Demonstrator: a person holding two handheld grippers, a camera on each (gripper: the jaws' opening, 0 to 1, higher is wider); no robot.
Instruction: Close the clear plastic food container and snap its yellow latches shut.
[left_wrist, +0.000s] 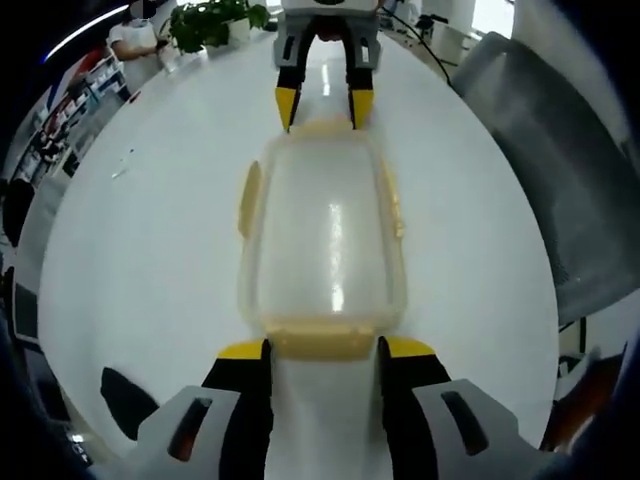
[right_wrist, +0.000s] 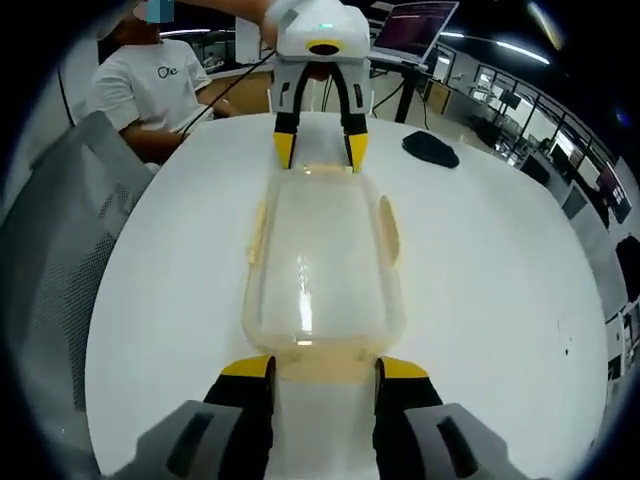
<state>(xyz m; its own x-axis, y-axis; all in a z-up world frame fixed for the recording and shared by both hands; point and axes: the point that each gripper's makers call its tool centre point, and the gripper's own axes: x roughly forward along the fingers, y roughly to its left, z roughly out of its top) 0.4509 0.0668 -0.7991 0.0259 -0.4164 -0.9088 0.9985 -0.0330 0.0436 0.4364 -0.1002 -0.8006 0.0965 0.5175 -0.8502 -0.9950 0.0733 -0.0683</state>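
The clear plastic container (left_wrist: 325, 235) lies lengthwise on the white table (left_wrist: 150, 270) with its lid on. Yellow side latches (left_wrist: 250, 198) flare outward. My left gripper (left_wrist: 323, 349) is open, its yellow-tipped jaws on either side of the near end latch (left_wrist: 320, 340). At the far end, my right gripper (left_wrist: 324, 108) stands open with its fingertips against the other end latch. In the right gripper view the container (right_wrist: 320, 260) runs away from my right gripper (right_wrist: 325, 368), whose jaws flank its end latch (right_wrist: 322, 367). The left gripper (right_wrist: 320, 152) faces it at the far end.
A grey chair (left_wrist: 560, 180) stands beside the table, seen also as the chair (right_wrist: 50, 260). A person in a white T-shirt (right_wrist: 150, 85) sits at the far edge. A black object (right_wrist: 430, 148) lies on the table near a laptop (right_wrist: 415, 25). A plant (left_wrist: 215, 20) stands at the far end.
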